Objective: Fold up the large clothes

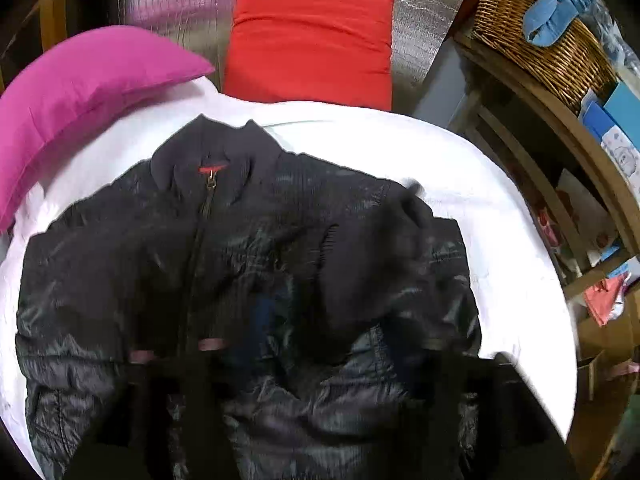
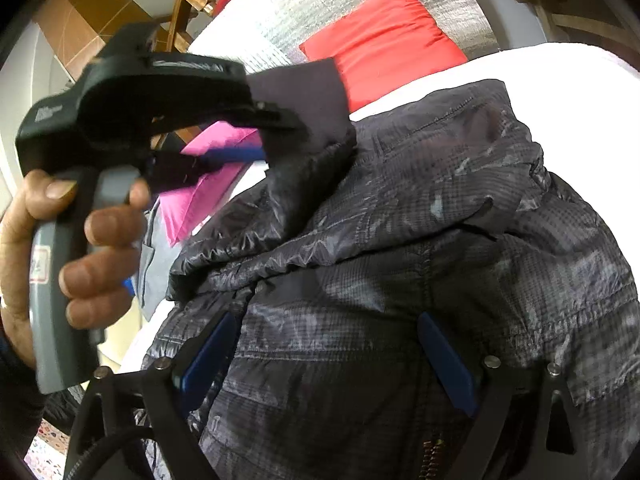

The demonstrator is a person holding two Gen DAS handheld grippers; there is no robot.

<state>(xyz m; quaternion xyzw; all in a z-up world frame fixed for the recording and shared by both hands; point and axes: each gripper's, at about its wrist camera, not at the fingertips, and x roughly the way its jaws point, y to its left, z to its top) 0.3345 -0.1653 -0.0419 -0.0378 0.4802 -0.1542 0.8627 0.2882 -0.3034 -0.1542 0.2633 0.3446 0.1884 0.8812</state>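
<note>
A black quilted jacket point(image 1: 224, 264) lies face up on the white bed point(image 1: 460, 168), zipped, collar toward the pillows. One sleeve point(image 1: 384, 248) is folded across its chest. In the left wrist view my left gripper point(image 1: 320, 356) is only a dark blur low over the jacket. The right wrist view shows a hand point(image 2: 88, 240) holding the left gripper point(image 2: 280, 138). Its jaws stand apart, and the knit sleeve cuff point(image 2: 316, 92) lies against the upper finger, not pinched. My right gripper point(image 2: 326, 360) is open, with its blue fingers point(image 2: 444, 360) on either side of the jacket's point(image 2: 440, 208) lower front.
A pink pillow point(image 1: 80, 92) and a red pillow point(image 1: 312, 40) lean at the head of the bed against a silver foil wall point(image 1: 420, 0). To the right, a wooden shelf point(image 1: 560, 140) carries a wicker basket point(image 1: 532, 32) and clutter. A grey cloth point(image 2: 152, 264) lies beside the jacket.
</note>
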